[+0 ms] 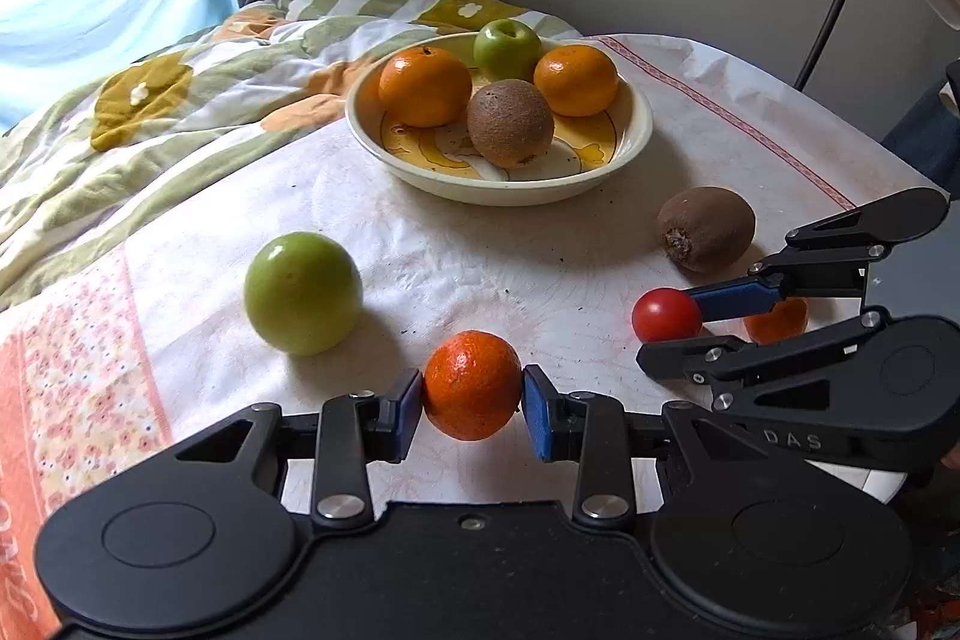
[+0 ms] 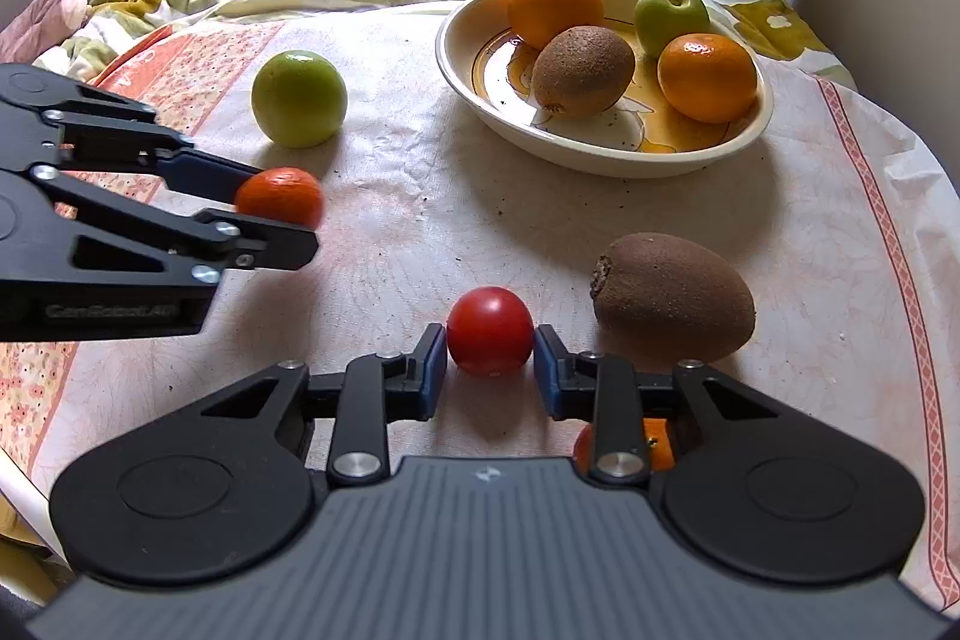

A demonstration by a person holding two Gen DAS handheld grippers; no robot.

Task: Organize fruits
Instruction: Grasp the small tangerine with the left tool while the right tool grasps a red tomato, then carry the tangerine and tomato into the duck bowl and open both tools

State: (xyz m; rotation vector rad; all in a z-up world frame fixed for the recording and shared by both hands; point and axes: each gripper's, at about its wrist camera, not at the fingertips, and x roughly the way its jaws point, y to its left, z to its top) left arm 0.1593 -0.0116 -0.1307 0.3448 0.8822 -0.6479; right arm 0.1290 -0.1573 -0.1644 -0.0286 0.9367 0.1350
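My left gripper (image 1: 472, 400) is shut on a small orange mandarin (image 1: 472, 385), its blue pads pressing both sides. The right wrist view shows that mandarin (image 2: 282, 196) at the left. My right gripper (image 2: 490, 358) is shut on a red tomato (image 2: 490, 331), which also appears at the right of the left wrist view (image 1: 666, 314). Beyond them a cream bowl (image 1: 498, 196) holds two oranges, a green apple and a kiwi. A loose green apple (image 1: 303, 293) and a loose kiwi (image 1: 705, 228) lie on the cloth.
Another small orange fruit (image 2: 657, 451) lies partly hidden under my right gripper's fingers. A white cloth with a red border (image 2: 900, 250) covers the surface. A rumpled striped quilt (image 1: 150, 118) lies behind and to the left, with curtains and a wall beyond.
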